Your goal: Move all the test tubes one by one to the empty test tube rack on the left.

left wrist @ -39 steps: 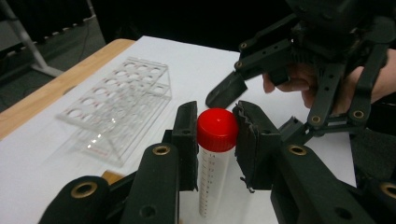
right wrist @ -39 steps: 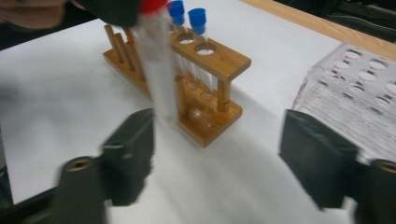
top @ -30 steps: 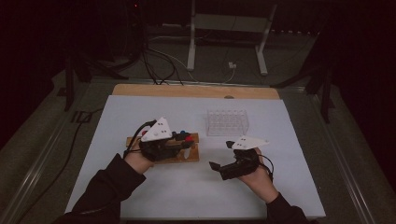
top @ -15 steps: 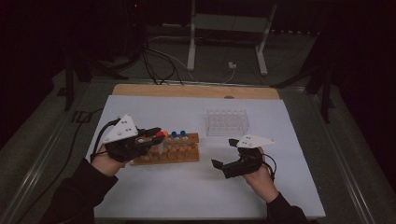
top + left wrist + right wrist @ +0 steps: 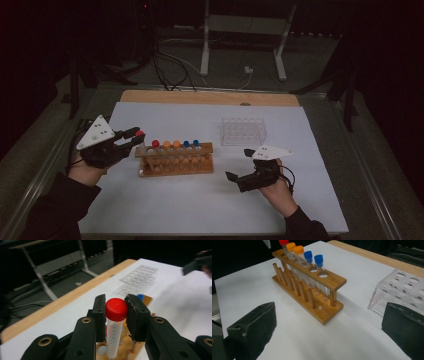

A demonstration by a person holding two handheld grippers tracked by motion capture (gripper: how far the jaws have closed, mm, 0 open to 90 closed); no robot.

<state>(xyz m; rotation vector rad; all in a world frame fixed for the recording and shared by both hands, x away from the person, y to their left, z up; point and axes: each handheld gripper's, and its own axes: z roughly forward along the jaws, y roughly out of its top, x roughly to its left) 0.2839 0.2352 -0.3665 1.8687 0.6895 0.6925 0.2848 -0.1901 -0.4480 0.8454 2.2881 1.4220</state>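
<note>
One red-capped tube is out of the wooden rack and in the left jaws.

The left gripper (image 5: 115, 312) has its jaws squeezed on the red-capped tube (image 5: 115, 322), just under the cap, and the tube stands straight up. In the high view this tube sits at the left of the frame, just past the left end of the wooden rack (image 5: 175, 159). The rack holds five more tubes: one red, two orange, two blue. The right gripper (image 5: 239, 165) waits at the lower right with its jaws wide apart and nothing in them. The clear rack (image 5: 243, 131) up on the white bench (image 5: 310, 200) looks empty, so I think most of the job is left.
</note>
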